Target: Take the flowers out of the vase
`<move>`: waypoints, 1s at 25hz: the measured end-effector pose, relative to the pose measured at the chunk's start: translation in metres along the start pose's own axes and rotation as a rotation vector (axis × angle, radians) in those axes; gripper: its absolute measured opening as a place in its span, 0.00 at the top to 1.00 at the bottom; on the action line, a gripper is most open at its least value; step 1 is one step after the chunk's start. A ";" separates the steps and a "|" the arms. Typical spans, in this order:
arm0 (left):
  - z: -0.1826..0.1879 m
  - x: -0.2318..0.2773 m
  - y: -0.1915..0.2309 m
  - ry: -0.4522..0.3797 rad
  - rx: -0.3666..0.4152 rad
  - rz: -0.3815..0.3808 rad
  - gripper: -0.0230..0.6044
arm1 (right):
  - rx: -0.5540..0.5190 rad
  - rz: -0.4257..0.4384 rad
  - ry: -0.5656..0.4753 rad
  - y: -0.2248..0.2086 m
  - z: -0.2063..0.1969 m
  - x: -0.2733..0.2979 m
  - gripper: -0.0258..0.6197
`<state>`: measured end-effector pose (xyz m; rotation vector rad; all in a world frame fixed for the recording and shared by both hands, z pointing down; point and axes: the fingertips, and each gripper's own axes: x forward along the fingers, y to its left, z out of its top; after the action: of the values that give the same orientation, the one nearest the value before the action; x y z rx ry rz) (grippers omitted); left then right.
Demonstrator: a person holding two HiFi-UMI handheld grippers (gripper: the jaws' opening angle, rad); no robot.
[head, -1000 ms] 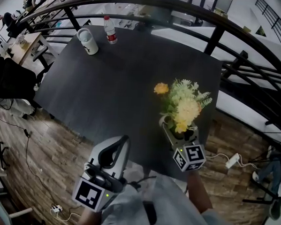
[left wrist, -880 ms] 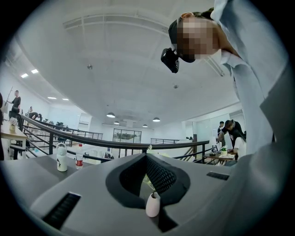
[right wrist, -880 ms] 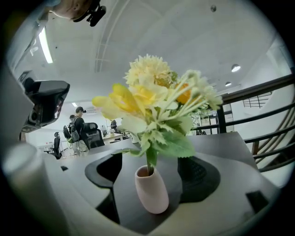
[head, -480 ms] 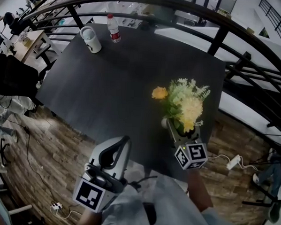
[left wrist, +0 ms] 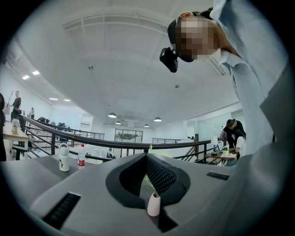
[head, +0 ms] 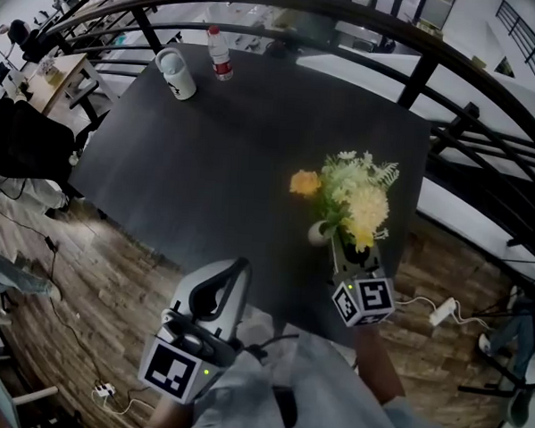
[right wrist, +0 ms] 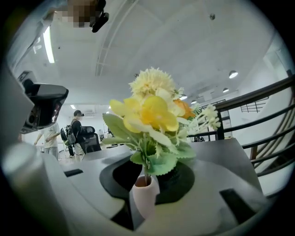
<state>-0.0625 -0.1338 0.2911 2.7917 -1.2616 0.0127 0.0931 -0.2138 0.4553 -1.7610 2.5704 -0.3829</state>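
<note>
A bunch of yellow, orange and white flowers stands in a small white vase near the right edge of the dark table. My right gripper reaches in under the blooms. Its jaws are closing on the flower stems just above the vase's neck, and leaves press against the right pad. My left gripper is held off the table's near edge with its jaw tips together and nothing in them. In the left gripper view the distant vase shows through the slot of the left gripper.
A white mug and a water bottle stand at the table's far left corner. A dark curved railing runs behind and to the right of the table. A wooden floor with cables lies below the near edge.
The right gripper's jaws have gone from wide open around the vase to narrow about the stems. The left gripper has kept still.
</note>
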 end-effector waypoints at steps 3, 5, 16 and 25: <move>0.002 -0.001 0.001 -0.004 0.001 0.002 0.97 | -0.006 -0.004 -0.002 0.001 0.001 -0.001 0.88; 0.003 -0.002 0.002 -0.007 0.001 0.003 0.97 | -0.006 -0.009 -0.002 0.001 0.001 -0.002 0.89; 0.003 -0.009 0.006 -0.018 0.002 0.008 0.97 | -0.050 -0.027 -0.024 0.001 0.009 -0.003 0.90; 0.010 -0.011 0.007 -0.043 0.004 0.012 0.97 | -0.091 -0.029 -0.052 0.003 0.033 -0.007 0.90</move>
<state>-0.0756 -0.1310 0.2812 2.8026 -1.2898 -0.0447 0.0976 -0.2132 0.4220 -1.8130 2.5680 -0.2208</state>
